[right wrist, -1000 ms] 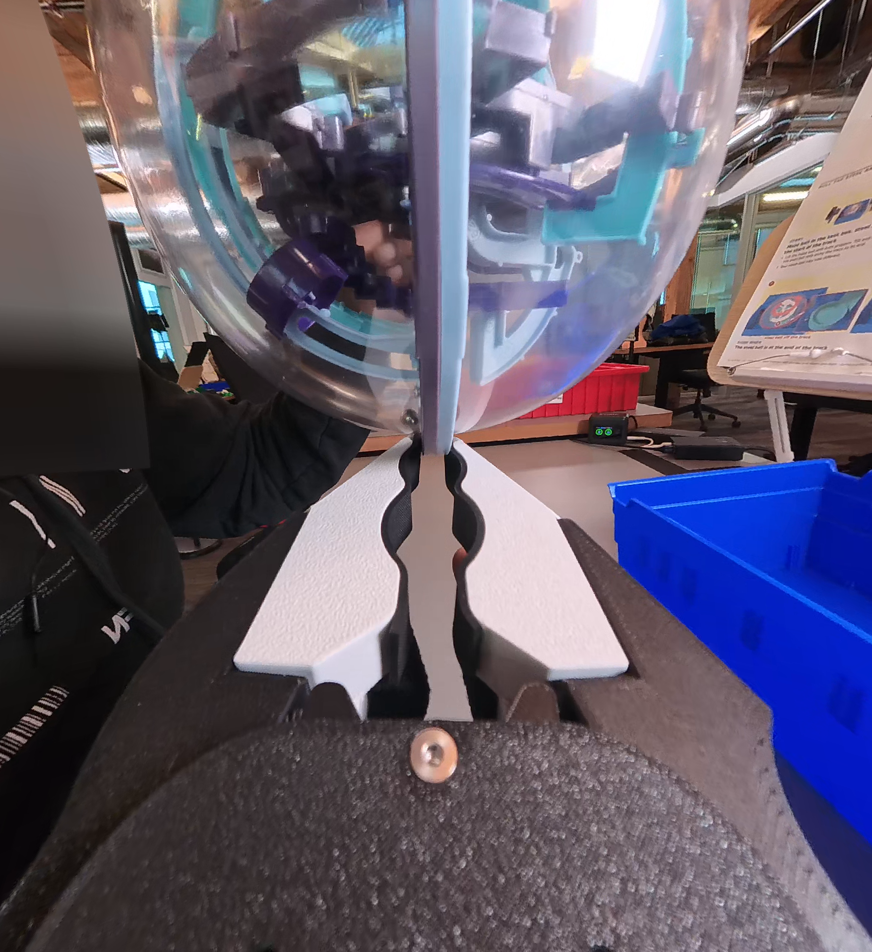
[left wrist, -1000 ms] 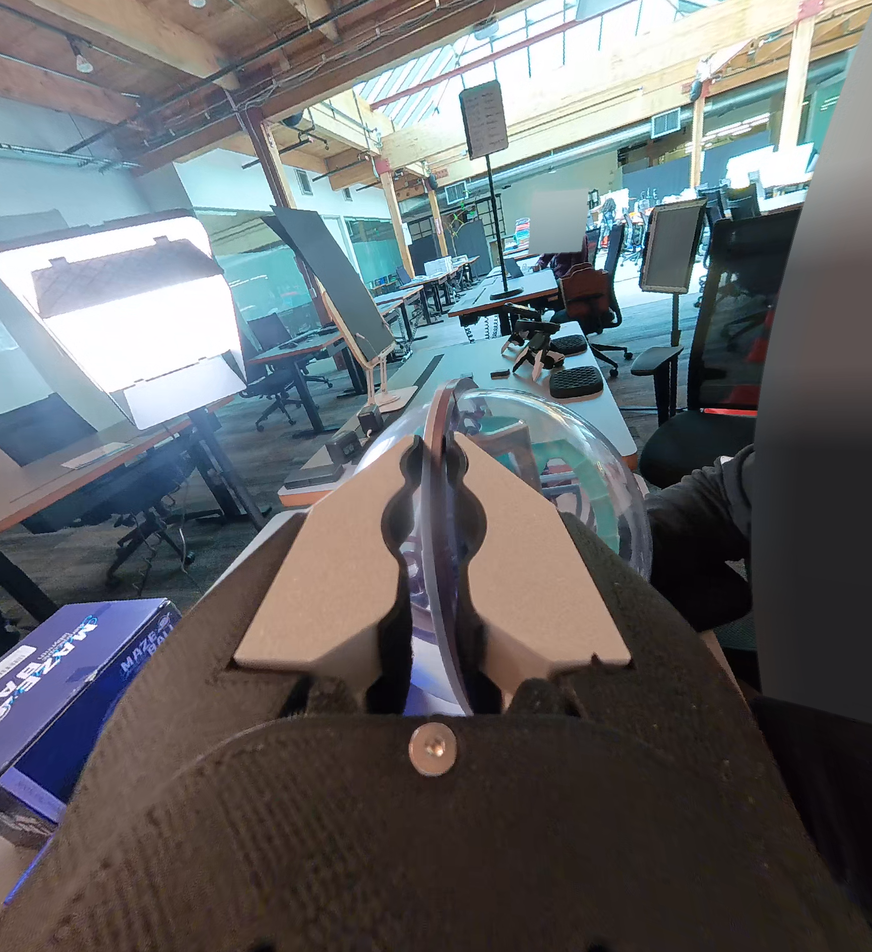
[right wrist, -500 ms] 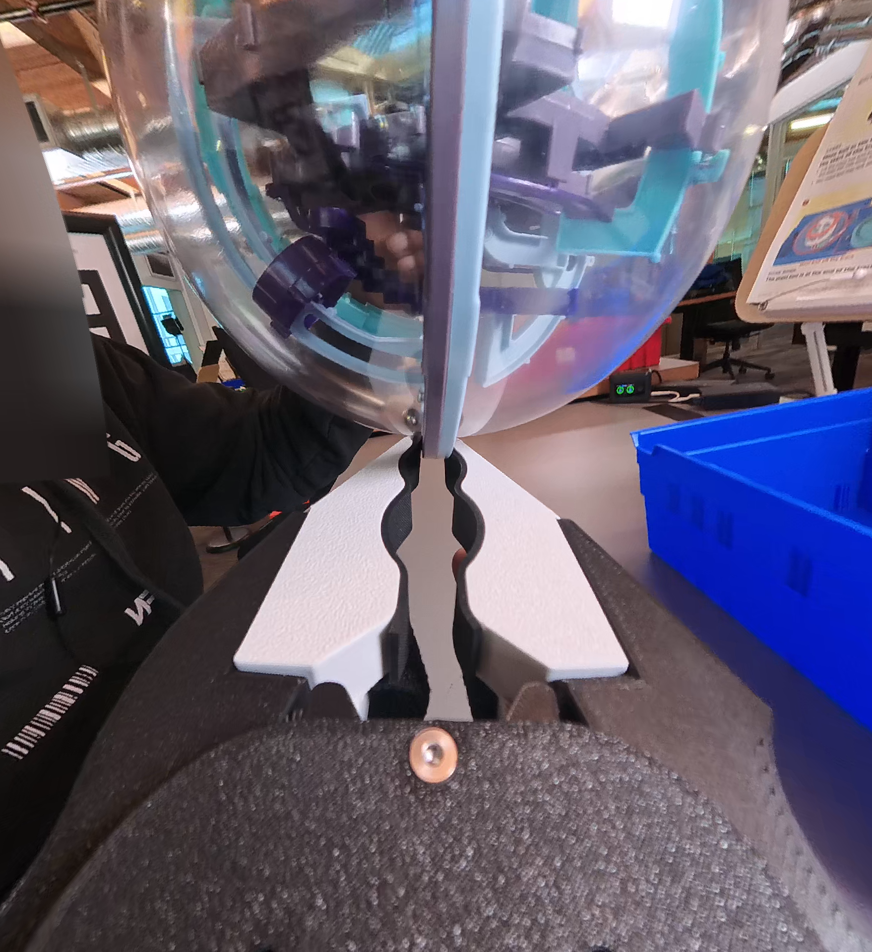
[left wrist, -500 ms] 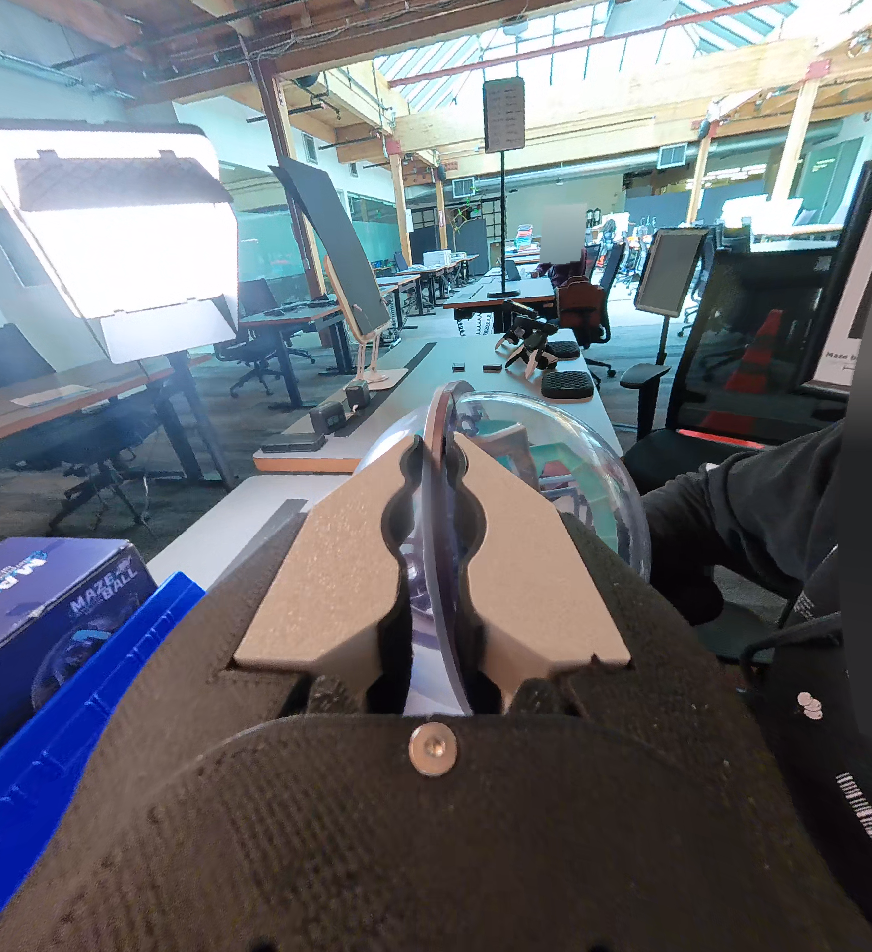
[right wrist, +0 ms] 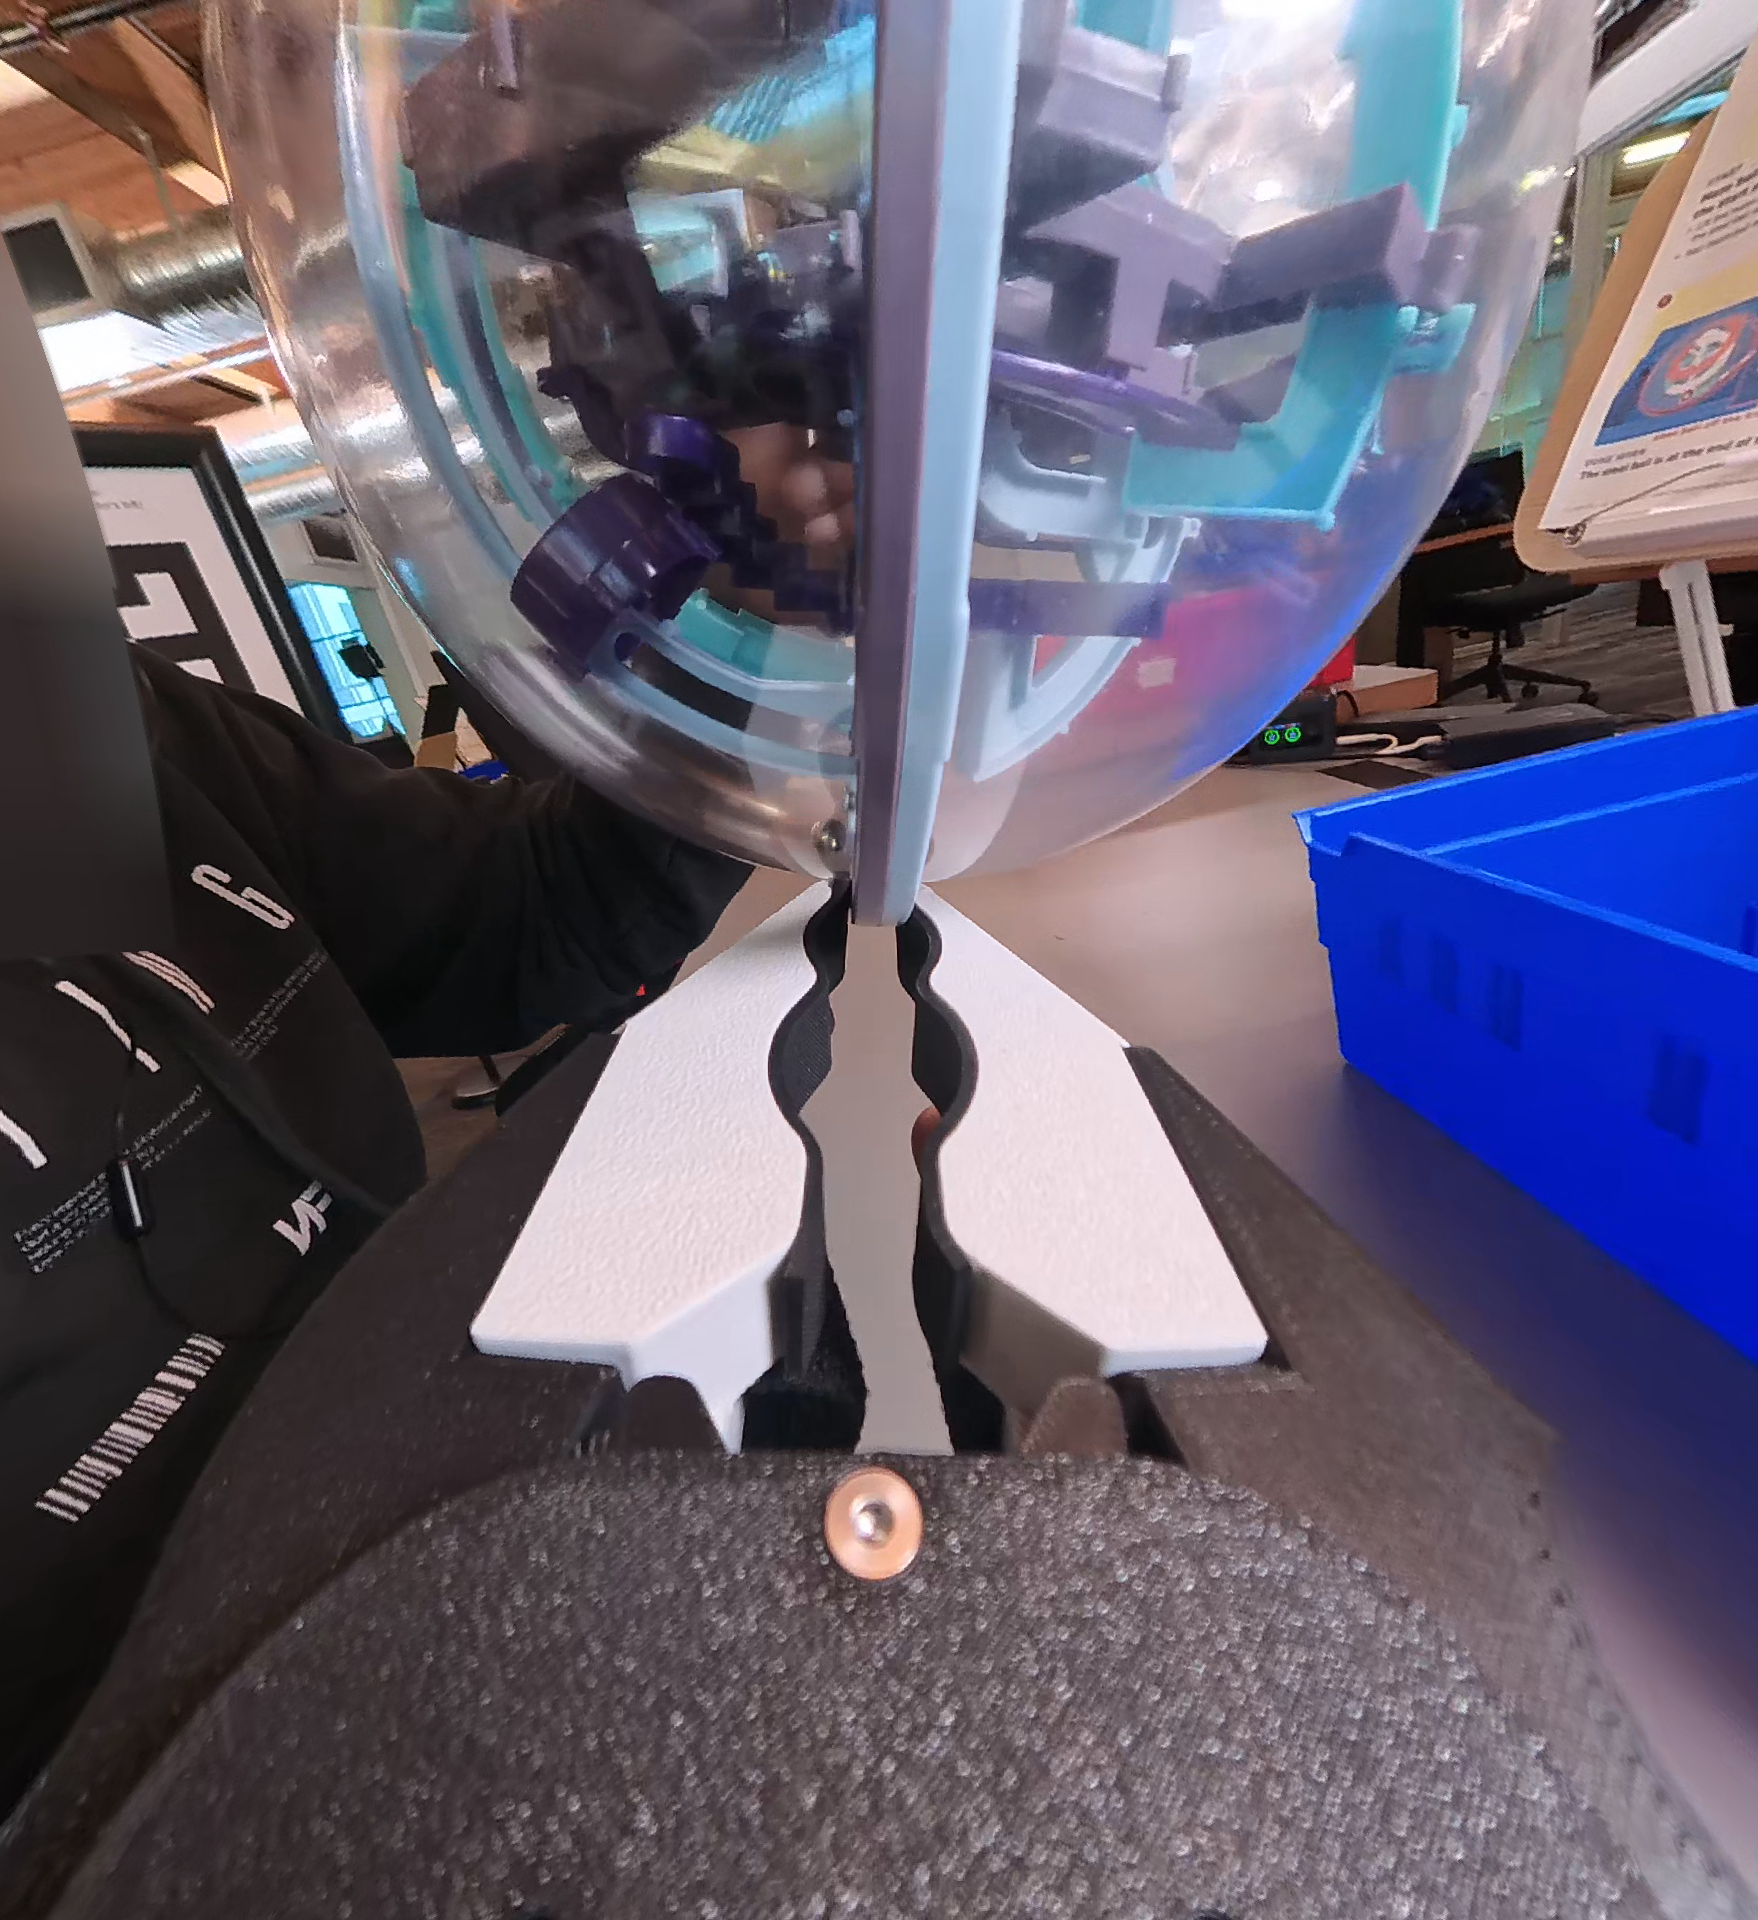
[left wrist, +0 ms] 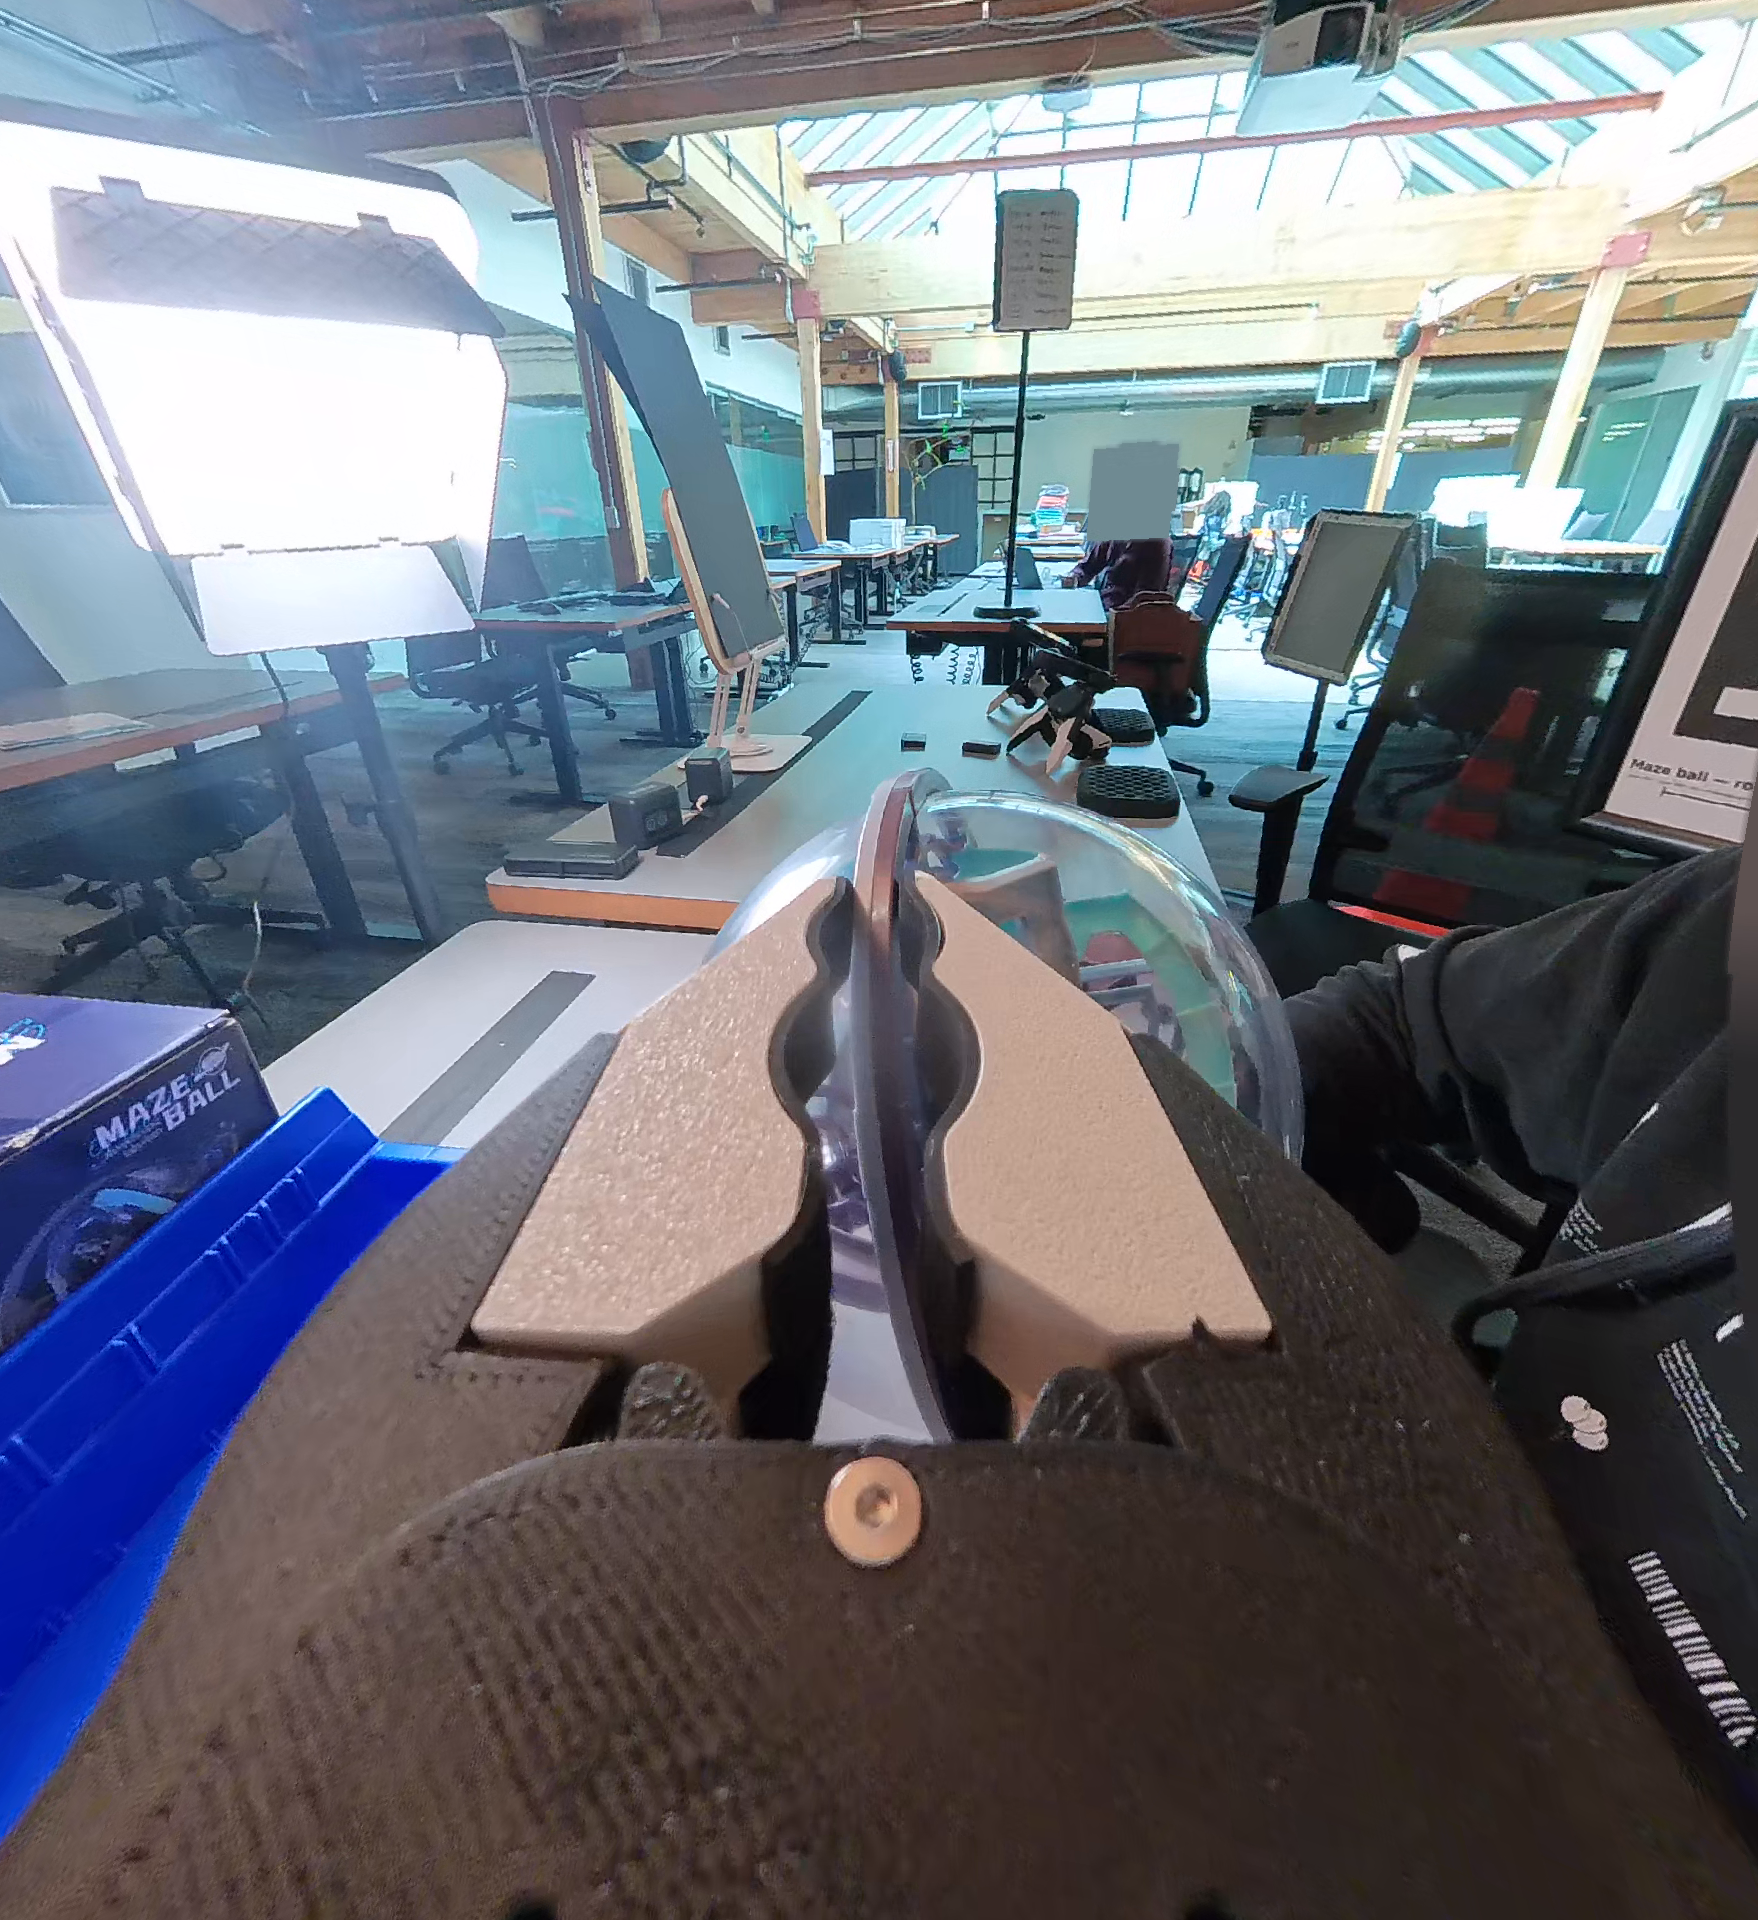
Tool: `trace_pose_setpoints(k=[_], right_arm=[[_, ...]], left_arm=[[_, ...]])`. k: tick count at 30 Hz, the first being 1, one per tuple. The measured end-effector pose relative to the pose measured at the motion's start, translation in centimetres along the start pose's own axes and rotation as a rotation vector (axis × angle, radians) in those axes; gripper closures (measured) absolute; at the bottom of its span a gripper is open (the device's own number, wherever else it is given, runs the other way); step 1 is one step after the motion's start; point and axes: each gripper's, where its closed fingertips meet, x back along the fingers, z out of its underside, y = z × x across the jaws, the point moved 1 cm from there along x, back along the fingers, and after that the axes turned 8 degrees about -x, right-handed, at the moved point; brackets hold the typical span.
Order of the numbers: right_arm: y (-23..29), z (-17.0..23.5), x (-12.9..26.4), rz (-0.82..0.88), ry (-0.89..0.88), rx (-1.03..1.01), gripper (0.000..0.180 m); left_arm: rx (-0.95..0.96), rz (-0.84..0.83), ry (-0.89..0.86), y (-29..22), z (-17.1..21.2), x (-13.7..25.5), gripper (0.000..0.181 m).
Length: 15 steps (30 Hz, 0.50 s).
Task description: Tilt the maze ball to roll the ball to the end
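Pinching the maze ball (right wrist: 958, 416) rim in both my left gripper (left wrist: 880, 914) and right gripper (right wrist: 870, 920), I tilt slowly, wrists moving together.

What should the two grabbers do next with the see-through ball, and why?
Probably keep tipping the maze ball slowly. The left gripper and right gripper both pinch its rim, it is off the table, and I can't see the little ball at any end.
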Motion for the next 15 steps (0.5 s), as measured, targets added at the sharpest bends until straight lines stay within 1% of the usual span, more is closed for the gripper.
trace_pose_setpoints(k=[4, 15], right_arm=[[0.06, -0.16, -0.13, -0.002, -0.003, 0.004, 0.173], [0.13, 0.48, -0.2, -0.002, 0.003, -0.034, 0.173]], left_arm=[[-0.024, -0.006, 0.006, -0.06, -0.33, 0.04, 0.173], [-0.001, -0.011, 0.012, 0.24, 0.4, 0.12, 0.174]])
